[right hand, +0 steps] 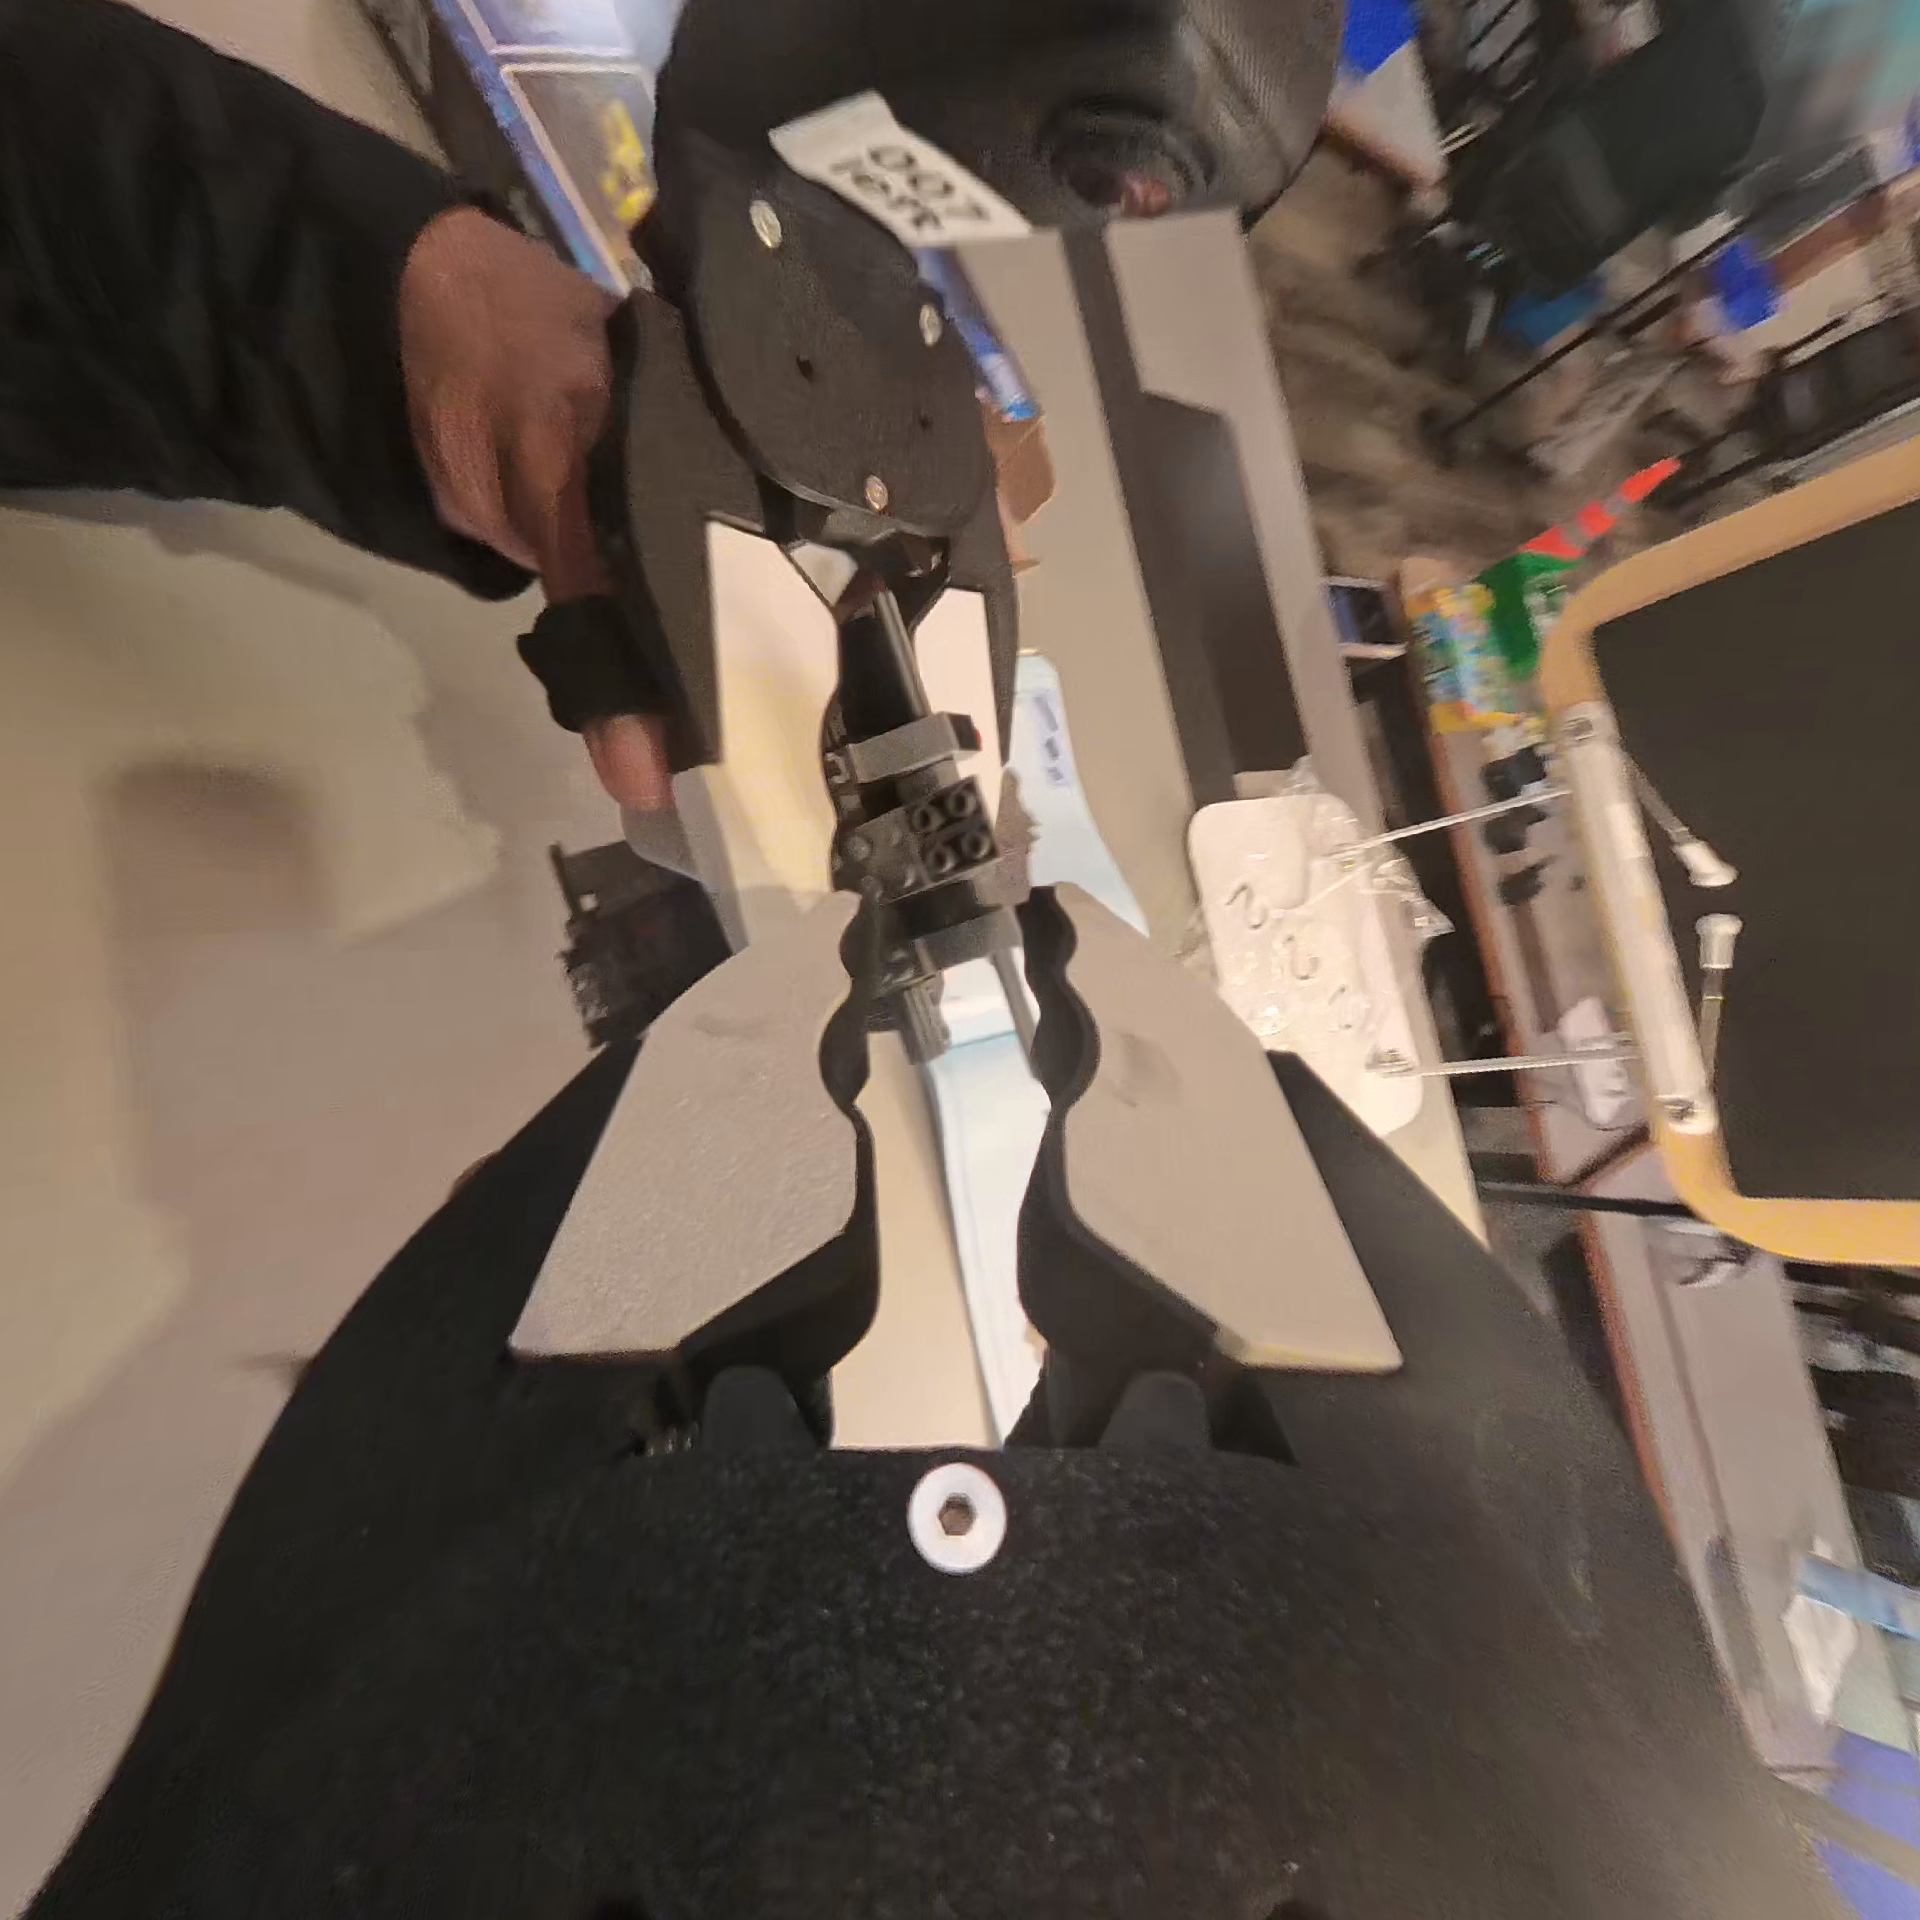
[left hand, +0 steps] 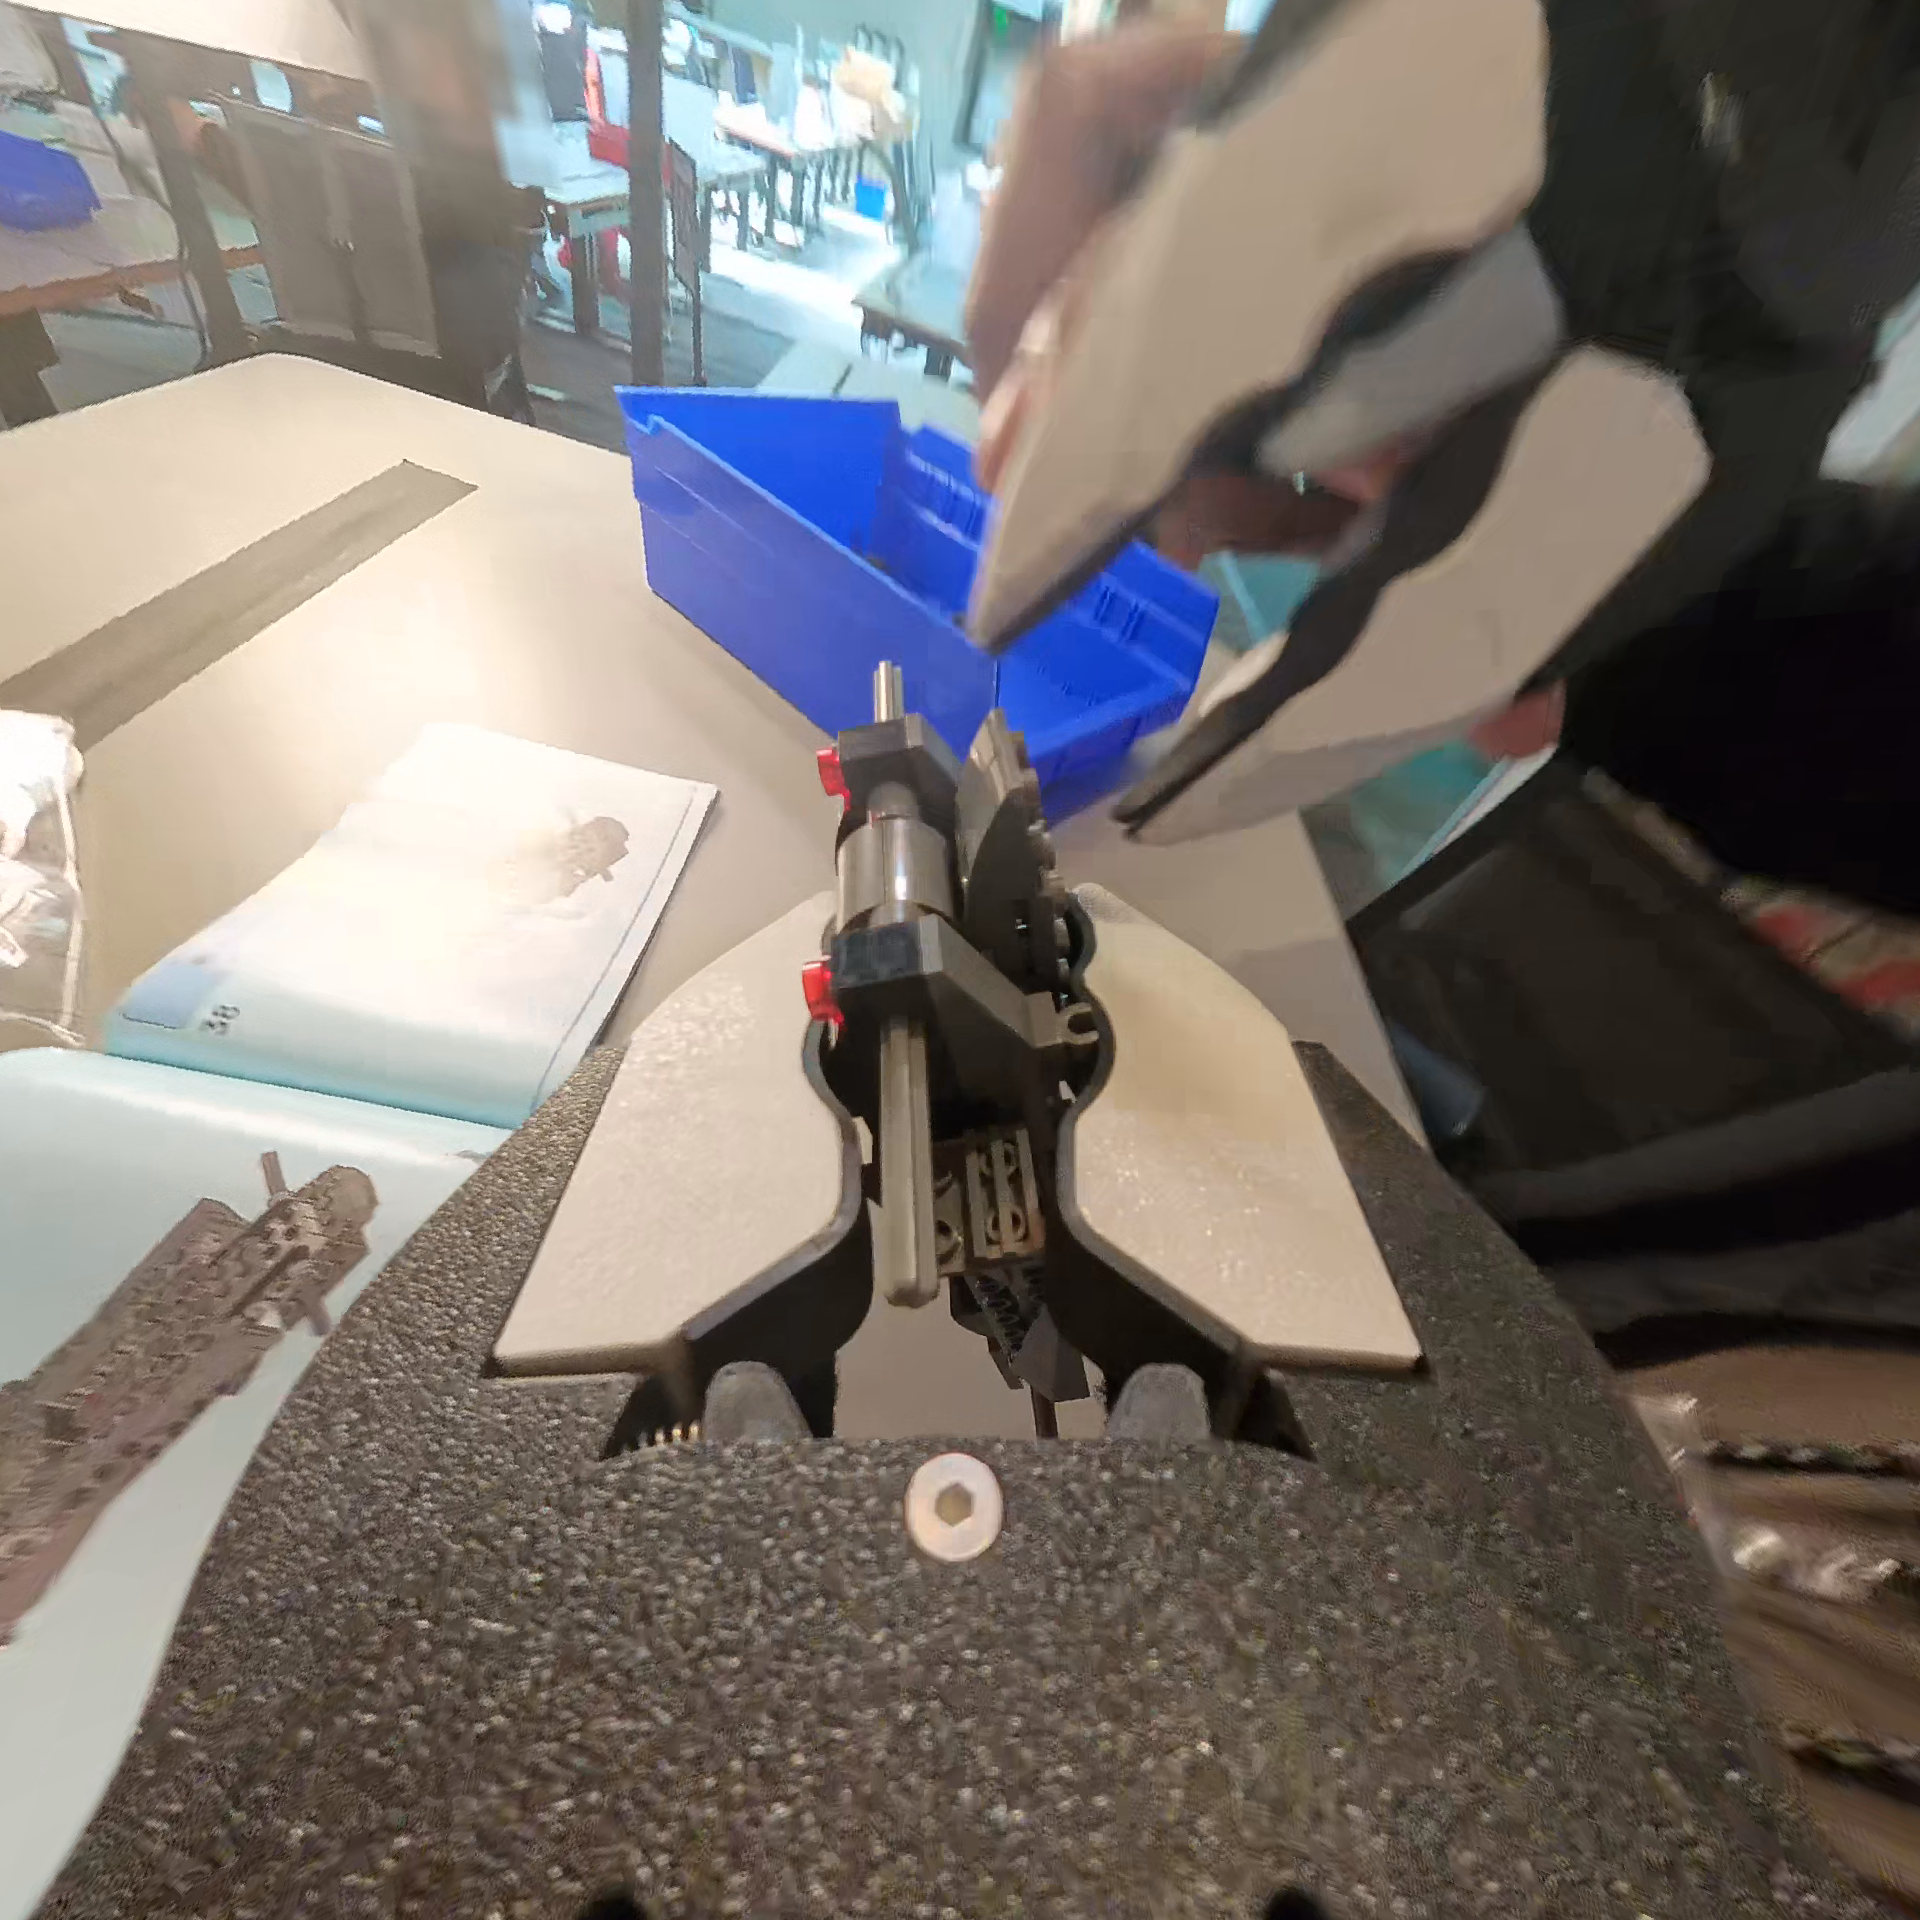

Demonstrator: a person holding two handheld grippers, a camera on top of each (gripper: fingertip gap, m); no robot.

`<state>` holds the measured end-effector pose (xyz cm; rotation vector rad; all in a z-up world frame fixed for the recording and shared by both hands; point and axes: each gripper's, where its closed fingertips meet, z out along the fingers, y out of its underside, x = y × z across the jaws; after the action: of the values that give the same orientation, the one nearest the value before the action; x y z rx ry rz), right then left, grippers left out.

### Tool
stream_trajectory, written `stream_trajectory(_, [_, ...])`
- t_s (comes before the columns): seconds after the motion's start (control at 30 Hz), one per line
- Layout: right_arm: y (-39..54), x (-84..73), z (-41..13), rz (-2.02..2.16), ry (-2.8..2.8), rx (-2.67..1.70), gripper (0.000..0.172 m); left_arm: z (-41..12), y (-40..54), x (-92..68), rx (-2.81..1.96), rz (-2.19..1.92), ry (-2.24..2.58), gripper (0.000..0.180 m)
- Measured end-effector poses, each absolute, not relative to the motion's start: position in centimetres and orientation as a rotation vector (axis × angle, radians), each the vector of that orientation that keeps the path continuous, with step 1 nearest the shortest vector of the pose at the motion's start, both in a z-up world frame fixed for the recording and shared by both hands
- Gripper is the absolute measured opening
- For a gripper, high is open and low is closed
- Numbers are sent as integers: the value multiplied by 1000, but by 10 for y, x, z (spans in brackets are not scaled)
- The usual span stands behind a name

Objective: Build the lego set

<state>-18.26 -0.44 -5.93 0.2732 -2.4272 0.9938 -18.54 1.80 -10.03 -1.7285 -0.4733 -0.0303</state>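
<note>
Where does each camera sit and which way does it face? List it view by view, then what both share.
Left wrist view: sits on the left gripper, looks over a beige table toward a blue plastic bin; the right gripper shows, open.
Right wrist view: sits on the right gripper, faces the left gripper and the hand holding it.
Shared: the dark grey brick assembly clamped in the left gripper.

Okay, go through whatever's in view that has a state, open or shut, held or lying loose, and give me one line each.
Left gripper: shut on the dark grey brick assembly, which sticks out past its fingertips.
Right gripper: open, its fingers apart around the far end of the assembly.
Blue bin: open-topped, standing on the table.
Instruction booklet: lying open on the table.
</note>
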Motion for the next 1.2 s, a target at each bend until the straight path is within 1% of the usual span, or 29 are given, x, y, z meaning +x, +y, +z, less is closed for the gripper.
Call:
stream_trajectory(0.17, [0, -187, -67, 997, -2302, 74, 25, -88, -1, -209, -1388, -299, -698, 36])
stream_trajectory(0.37, [-1, -184, -72, 1182, -2323, -262, 26, -77, -16, -216, -1147, -448, -677, 37])
stream_trajectory(0.5, [-5, -183, -75, 1231, -2344, -372, 29, -66, -16, -210, -1092, -438, -588, 37])
stream_trajectory(0.7, [-6, -193, -89, 1083, -2300, -453, 28, -62, -12, -210, -1086, -352, -587, 36])
stream_trajectory(0.83, [-4, -202, -92, 992, -2250, -499, 20, -60, -11, -214, -1070, -275, -622, 37])
stream_trajectory(1.03, [-2, -214, -98, 806, -2170, -462, 20, -69, -12, -226, -1067, -160, -763, 37])
stream_trajectory(1.2, [-5, -215, -95, 826, -2143, -452, 19, -68, -17, -228, -1030, -122, -785, 37])
